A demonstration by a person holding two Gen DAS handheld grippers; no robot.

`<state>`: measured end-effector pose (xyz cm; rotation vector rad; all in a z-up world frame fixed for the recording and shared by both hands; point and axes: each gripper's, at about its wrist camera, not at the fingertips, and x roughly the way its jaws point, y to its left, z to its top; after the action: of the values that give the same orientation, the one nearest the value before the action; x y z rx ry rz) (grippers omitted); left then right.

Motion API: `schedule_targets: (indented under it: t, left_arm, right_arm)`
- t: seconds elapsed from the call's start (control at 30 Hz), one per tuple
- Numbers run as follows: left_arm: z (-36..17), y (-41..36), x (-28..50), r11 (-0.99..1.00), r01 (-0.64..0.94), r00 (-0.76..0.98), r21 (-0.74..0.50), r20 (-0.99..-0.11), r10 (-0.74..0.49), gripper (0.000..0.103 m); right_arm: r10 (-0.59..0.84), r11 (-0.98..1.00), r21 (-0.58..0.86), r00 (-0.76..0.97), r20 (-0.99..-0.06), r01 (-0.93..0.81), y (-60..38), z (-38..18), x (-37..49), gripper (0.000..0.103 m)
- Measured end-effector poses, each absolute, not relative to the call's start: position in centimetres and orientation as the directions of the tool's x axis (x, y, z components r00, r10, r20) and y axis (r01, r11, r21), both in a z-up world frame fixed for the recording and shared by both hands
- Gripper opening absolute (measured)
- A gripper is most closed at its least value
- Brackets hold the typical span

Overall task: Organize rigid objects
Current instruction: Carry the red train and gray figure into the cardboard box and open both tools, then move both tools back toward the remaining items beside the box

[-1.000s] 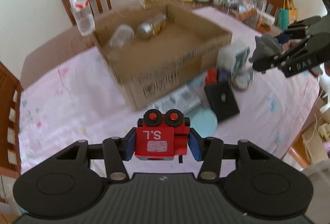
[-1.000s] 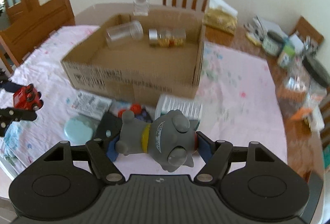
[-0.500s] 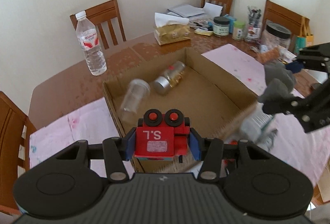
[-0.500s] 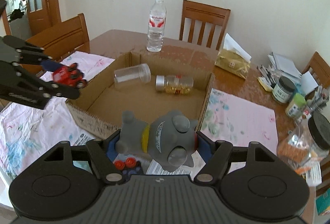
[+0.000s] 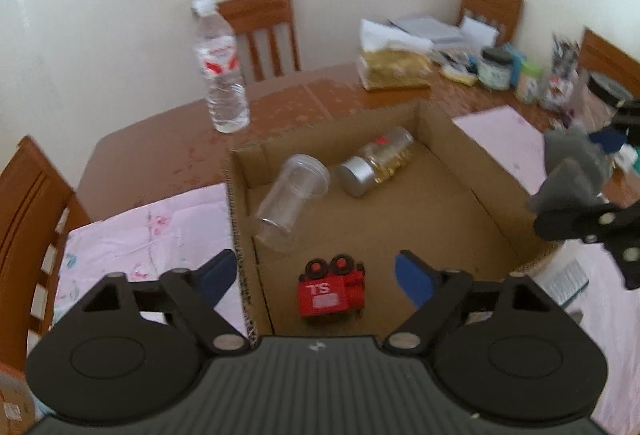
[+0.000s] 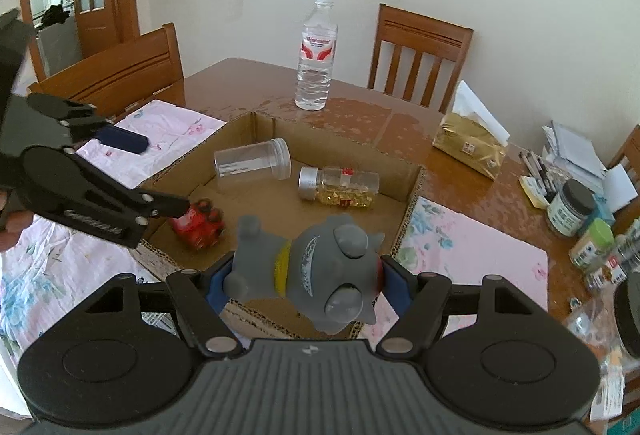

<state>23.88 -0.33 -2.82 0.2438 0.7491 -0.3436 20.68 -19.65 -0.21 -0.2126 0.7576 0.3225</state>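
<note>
In the near left corner of the cardboard box (image 5: 452, 195), the red toy engine (image 5: 331, 291) now lies released; my left tongs (image 5: 316, 275) are opening, empty. My right tongs (image 6: 298, 281) clench the grey figure (image 6: 316, 271), next to go in.

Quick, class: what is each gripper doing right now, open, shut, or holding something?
Left gripper: jaws opening, nothing gripped; the red toy train lies loose in the cardboard box.
Right gripper: shut on the grey toy figure.
</note>
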Motion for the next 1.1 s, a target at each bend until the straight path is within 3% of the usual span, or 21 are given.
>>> schedule_targets:
  t: [0.3, 0.77, 0.9, 1.1]
  left_arm:
    - [-1.8, 1.0, 20.3, 0.963, 0.265, 0.716, 0.053, -0.679, -0.16, 0.102]
    - [-3.3, 3.5, 17.1, 0.984, 0.129, 0.705, 0.12, -0.709, -0.006, 0.102]
    - [-3.4, 4.0, 16.7, 0.987, 0.113, 0.7, 0.114, -0.714, 0.003, 0.102]
    - [-3.8, 4.4, 16.7, 0.989, 0.112, 0.685, 0.098, -0.729, -0.006, 0.102]
  right_arm:
    - [0.235, 0.916, -0.066, 0.662, -0.712, -0.395, -18.9, -0.8, 24.4, 0.078]
    - [0.196, 0.924, -0.091, 0.664, -0.722, -0.371, -17.3, -1.6, 31.5, 0.079]
    - [0.179, 0.929, -0.11, 0.688, -0.703, -0.354, -17.1, -1.2, 31.8, 0.102]
    - [0.166, 0.939, -0.108, 0.706, -0.689, -0.327, -17.6, -0.3, 30.3, 0.103]
